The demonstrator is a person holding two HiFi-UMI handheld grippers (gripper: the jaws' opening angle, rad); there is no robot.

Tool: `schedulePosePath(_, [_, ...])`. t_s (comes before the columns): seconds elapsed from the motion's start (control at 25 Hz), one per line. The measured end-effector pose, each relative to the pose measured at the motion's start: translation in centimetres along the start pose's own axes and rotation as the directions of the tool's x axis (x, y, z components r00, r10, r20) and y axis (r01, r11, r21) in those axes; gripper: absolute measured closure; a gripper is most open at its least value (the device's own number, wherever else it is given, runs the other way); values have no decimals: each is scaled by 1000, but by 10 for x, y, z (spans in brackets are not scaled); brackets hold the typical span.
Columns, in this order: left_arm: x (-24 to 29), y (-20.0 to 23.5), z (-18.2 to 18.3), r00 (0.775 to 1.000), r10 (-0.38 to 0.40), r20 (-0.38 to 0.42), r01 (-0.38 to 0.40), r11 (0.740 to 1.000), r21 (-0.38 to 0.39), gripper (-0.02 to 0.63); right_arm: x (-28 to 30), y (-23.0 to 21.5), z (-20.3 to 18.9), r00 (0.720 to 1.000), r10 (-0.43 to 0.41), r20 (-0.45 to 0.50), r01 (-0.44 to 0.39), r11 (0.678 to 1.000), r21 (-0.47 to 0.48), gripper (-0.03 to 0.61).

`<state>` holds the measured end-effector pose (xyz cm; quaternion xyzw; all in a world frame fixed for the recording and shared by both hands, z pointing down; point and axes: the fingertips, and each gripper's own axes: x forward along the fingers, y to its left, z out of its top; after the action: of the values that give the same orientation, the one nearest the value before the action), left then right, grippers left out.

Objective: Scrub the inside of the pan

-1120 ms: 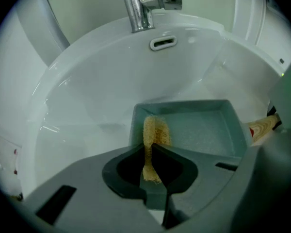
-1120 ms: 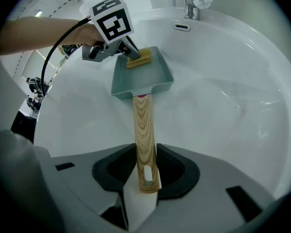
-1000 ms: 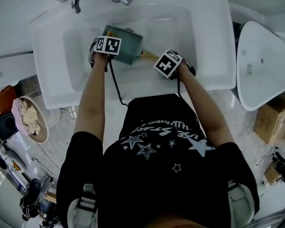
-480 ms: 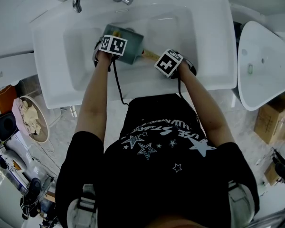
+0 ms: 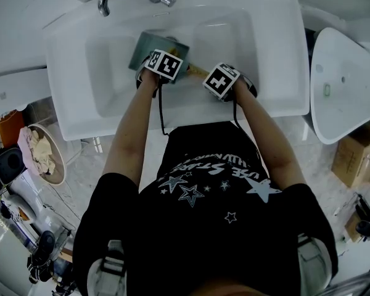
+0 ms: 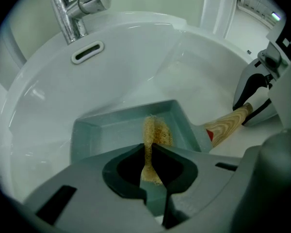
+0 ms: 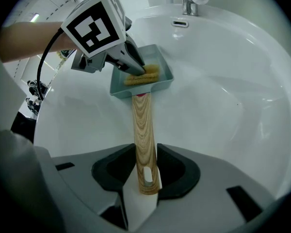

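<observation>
Pan (image 5: 147, 47) in sink (image 5: 246, 36), long axis far-left to near-right. Left hand-held gripper (image 6: 149, 148) clamped on scrubber (image 6: 156, 130), pressed inside pan at handle end. Right hand-held gripper (image 7: 144, 165), jaws just eased wider, pads on wooden handle (image 7: 142, 125) at near-right. Likely next stroke: far-left.

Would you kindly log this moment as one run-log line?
left gripper: shut on yellow fibrous scrubber inside square grey-green pan | right gripper: grips pan's wooden handle, jaws just easing wider

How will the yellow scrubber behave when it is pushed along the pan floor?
Probably floppy: the scrubber is thin and fibrous, pinched flat by the left gripper. It likely weighs little. The pan should hardly slide, since the right gripper clamps its wooden handle.
</observation>
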<state>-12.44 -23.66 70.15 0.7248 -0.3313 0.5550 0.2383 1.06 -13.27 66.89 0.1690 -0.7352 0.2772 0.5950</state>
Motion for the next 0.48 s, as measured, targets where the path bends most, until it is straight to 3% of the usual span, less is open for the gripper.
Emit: schedulePosePath(0.48, [2,-29,3,992,-122,25,123,988,-89,565,2,-1,-1,1000,-8,-2,8,1000,9,442])
